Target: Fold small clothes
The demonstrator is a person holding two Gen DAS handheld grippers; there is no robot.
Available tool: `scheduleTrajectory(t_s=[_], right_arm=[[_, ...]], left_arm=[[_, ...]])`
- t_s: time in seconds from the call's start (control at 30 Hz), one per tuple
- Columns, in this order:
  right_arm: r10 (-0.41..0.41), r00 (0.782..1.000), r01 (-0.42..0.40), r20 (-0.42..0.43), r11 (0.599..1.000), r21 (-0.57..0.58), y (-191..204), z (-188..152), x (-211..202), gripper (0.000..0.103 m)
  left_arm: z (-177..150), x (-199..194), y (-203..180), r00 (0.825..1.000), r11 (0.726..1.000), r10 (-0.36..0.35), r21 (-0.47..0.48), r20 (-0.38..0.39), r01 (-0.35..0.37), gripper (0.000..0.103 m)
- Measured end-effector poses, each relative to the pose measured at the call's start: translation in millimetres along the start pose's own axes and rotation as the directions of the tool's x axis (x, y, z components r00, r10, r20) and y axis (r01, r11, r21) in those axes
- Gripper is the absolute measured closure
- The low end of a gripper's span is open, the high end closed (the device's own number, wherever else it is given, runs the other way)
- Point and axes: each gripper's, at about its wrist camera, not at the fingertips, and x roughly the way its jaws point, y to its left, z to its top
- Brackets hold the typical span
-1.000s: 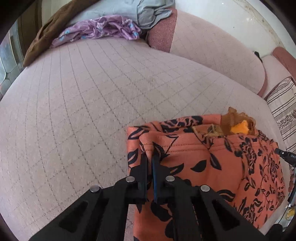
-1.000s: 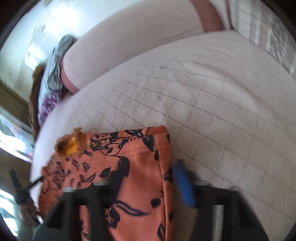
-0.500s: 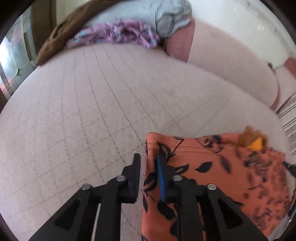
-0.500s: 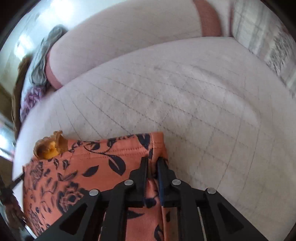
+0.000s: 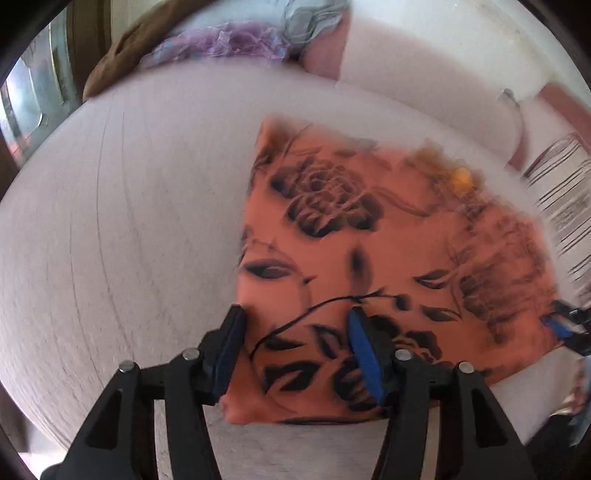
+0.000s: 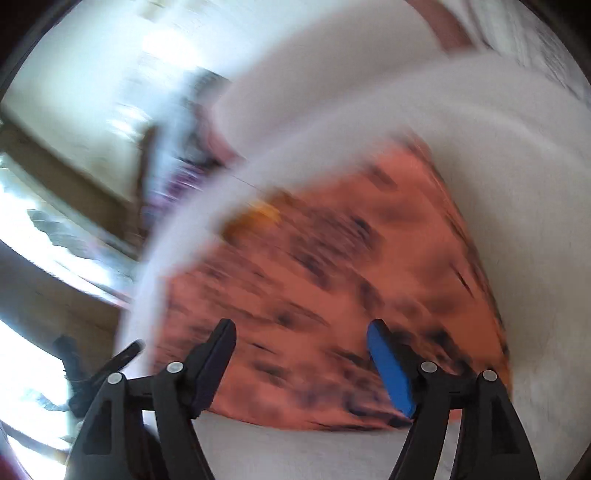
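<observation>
An orange garment with black flower print [image 5: 369, 258] lies folded flat on the pale pink quilted sofa seat [image 5: 129, 221]. My left gripper [image 5: 295, 325] is open and empty above the garment's near left part. A thin dark thread [image 5: 295, 317] lies on the cloth between its fingers. In the right wrist view, which is blurred, the same garment [image 6: 332, 277] fills the middle, and my right gripper [image 6: 301, 332] is open and empty above its near edge. A small orange-yellow trim piece [image 5: 460, 179] shows at the garment's far edge.
A pile of other clothes, purple [image 5: 236, 44], grey [image 5: 310, 18] and brown [image 5: 122, 55], lies at the far left end of the sofa. The pink backrest [image 5: 424, 81] runs behind. A striped cushion [image 5: 565, 192] sits at the right. The seat's front edge is just below the grippers.
Both grippers have opened and let go of the garment's edge, then pulled back and up. The garment now lies folded on the seat.
</observation>
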Motion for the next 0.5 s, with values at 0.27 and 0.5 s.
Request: scheduleTrajectory(t_s=[0.27,0.5], right_arm=[[0.013,0.996,-0.007,0.093,0.998,-0.065,39.4,0.4,-47.9,0.026],[0.067,0.995,-0.057,-0.072,0.989,0.137,5.4,-6.3,26.4,0.021]], left_arm=[[14.0,-46.1,-2.5,0.987,1.0,-0.013,-0.016,0.16,0.016,0.039],[3.6,-8.9,11.3,0.995,0.994,0.099,-0.051,0.027,-0.098,0.035]])
